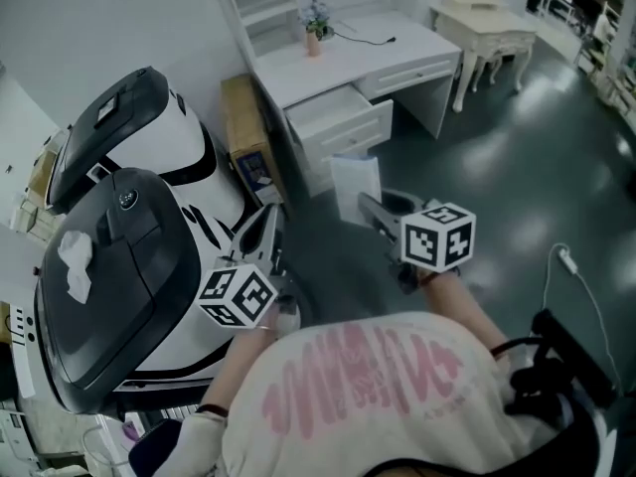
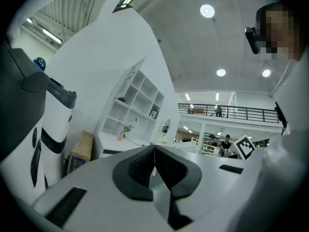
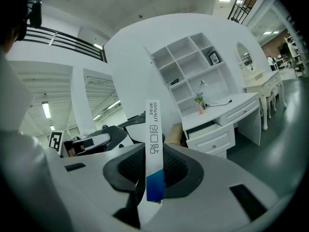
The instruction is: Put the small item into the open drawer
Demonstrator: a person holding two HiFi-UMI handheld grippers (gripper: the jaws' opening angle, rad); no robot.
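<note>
The small item, a flat white box [image 3: 154,144] with a blue end, stands upright between the pads of my right gripper [image 3: 154,166], which is shut on it. In the head view the same box [image 1: 356,189] sticks out ahead of my right gripper [image 1: 376,210], well short of the white desk [image 1: 348,58]. The desk's open drawer [image 1: 338,115] is pulled out towards me, and in the right gripper view the drawer [image 3: 208,128] lies ahead to the right. My left gripper [image 2: 154,151] is shut with nothing in it; in the head view my left gripper [image 1: 260,235] is beside a large machine.
Two big black-and-white machines [image 1: 129,256] fill the left side. A cardboard box [image 1: 246,127] leans beside the desk. A pink vase [image 1: 314,40] stands on the desktop. A cream dressing table [image 1: 487,28] is at the back right, and a cable [image 1: 571,266] lies on the dark floor.
</note>
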